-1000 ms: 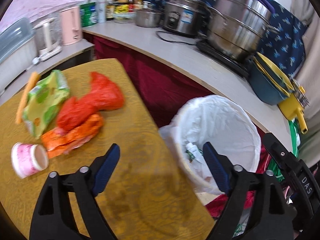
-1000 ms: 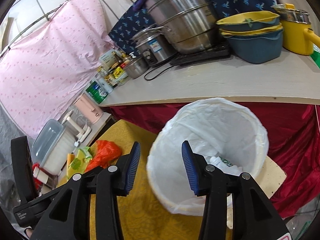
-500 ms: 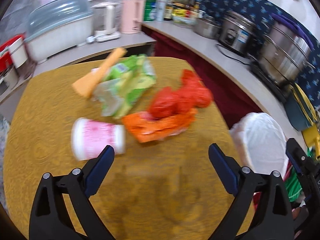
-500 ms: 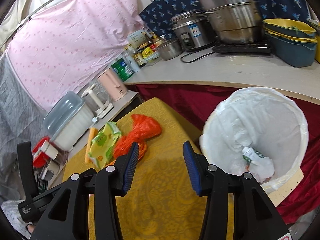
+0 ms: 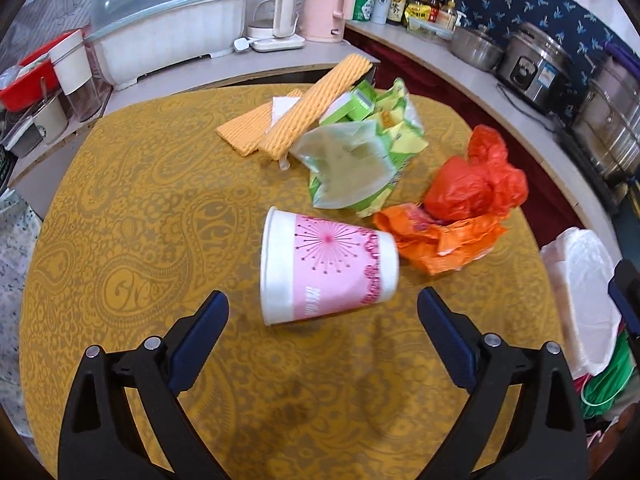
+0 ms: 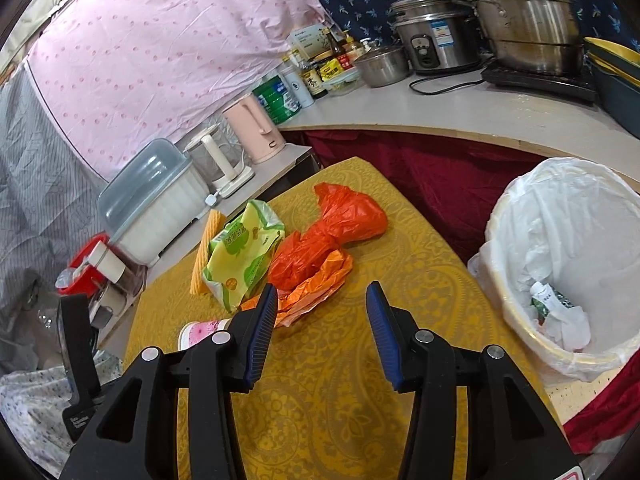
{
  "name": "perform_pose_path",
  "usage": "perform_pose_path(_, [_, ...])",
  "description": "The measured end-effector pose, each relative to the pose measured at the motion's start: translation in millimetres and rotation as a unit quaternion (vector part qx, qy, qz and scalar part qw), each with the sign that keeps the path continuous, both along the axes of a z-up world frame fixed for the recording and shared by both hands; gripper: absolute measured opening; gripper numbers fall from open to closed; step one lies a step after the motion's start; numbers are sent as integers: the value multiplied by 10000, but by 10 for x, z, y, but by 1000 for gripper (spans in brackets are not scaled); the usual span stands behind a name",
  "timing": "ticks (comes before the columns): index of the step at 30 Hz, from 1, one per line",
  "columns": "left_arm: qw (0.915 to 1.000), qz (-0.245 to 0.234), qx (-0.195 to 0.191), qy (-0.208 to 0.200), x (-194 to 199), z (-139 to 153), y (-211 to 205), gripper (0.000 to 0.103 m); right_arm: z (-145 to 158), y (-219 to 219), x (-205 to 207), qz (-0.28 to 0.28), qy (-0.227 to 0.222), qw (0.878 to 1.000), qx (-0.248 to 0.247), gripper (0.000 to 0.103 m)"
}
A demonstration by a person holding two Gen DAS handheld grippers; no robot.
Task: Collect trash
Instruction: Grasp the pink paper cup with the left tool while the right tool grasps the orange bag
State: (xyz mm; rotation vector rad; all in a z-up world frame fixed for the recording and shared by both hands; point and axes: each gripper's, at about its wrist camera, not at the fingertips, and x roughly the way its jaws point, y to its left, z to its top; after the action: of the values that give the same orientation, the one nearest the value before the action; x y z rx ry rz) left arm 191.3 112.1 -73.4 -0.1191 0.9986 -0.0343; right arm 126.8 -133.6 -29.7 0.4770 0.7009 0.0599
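Observation:
A pink and white paper cup (image 5: 326, 270) lies on its side on the yellow patterned table (image 5: 140, 240), just ahead of my wide open left gripper (image 5: 322, 320), which holds nothing. Beyond the cup lie a crumpled orange bag (image 5: 438, 240), a red plastic bag (image 5: 476, 180), a green wrapper (image 5: 360, 152) and two orange foam strips (image 5: 308, 104). My right gripper (image 6: 322, 312) hovers over the table, open and empty, close to the orange bag (image 6: 316, 280) and red bag (image 6: 332, 224). The white-lined bin (image 6: 572, 256) stands off the table's right edge with some trash inside.
A counter (image 6: 460, 116) curves behind with pots, a rice cooker (image 6: 432, 36), bottles and a pink kettle (image 6: 256, 128). A lidded dish rack (image 5: 168, 20) and a white kettle (image 5: 276, 8) stand at the table's far side. The bin (image 5: 580, 300) is at the right.
Both grippers swung left, away from the bin and over the table. The left gripper spread a little wider and came down close behind the paper cup.

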Motion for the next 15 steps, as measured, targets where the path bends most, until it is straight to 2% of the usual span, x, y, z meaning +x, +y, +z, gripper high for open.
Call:
perform_pose_path(12, [9993,-237,219,202,313,-285,-166,91,-128,142,467,25,110,9999,16,45])
perform_pose_path(14, [9993,-252,156,238,334,-325,-158,84,-163,143,560,7,137,9999,23,47])
perform_pose_path(15, [9992,-270,95,270,338,-340,-152,77,-178,148,593,0,150,9999,24,50])
